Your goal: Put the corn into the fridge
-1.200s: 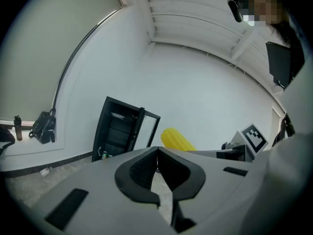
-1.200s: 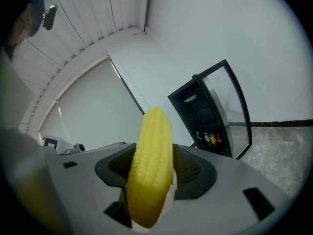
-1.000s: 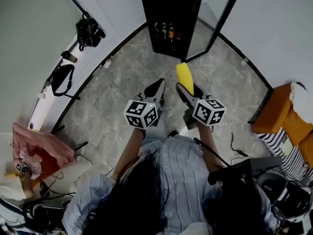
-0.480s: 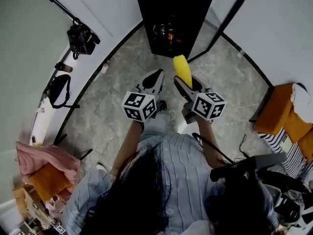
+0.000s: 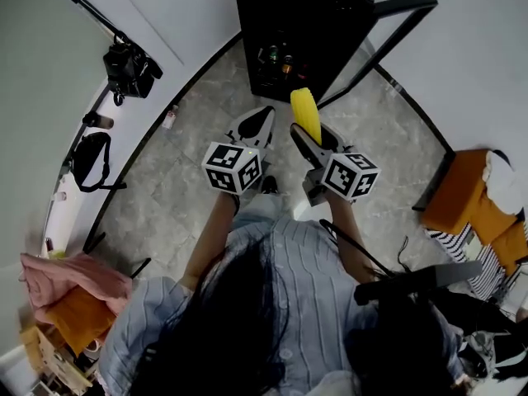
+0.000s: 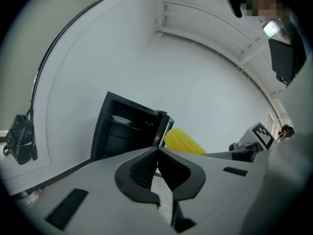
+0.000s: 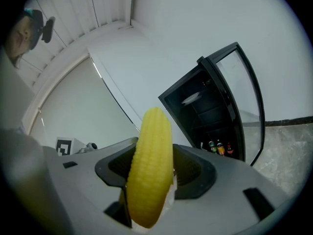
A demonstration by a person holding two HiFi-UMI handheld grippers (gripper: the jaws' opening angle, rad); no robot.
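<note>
A yellow corn cob (image 5: 306, 115) stands upright between the pads of my right gripper (image 5: 304, 132), which is shut on it; in the right gripper view the corn (image 7: 151, 165) fills the gap between the jaws. My left gripper (image 5: 261, 119) is beside it to the left, its jaws closed tip to tip (image 6: 157, 150) with nothing in them. Ahead stands the black fridge (image 5: 304, 25) with its glass door (image 5: 394, 33) swung open to the right. Shelves and small bottles (image 7: 219, 147) show inside. The corn (image 6: 183, 142) also shows in the left gripper view, near the fridge (image 6: 128, 130).
A camera on a tripod (image 5: 127, 61) and a black bag (image 5: 89, 157) stand along the left wall. An orange seat (image 5: 460, 198) is at the right, pink cloth (image 5: 73, 275) at the lower left. Grey stone floor (image 5: 190, 163) lies between me and the fridge.
Both grippers, the right one with the corn, have moved forward toward the open fridge, which now looks nearer. Neither gripper's jaws have changed.
</note>
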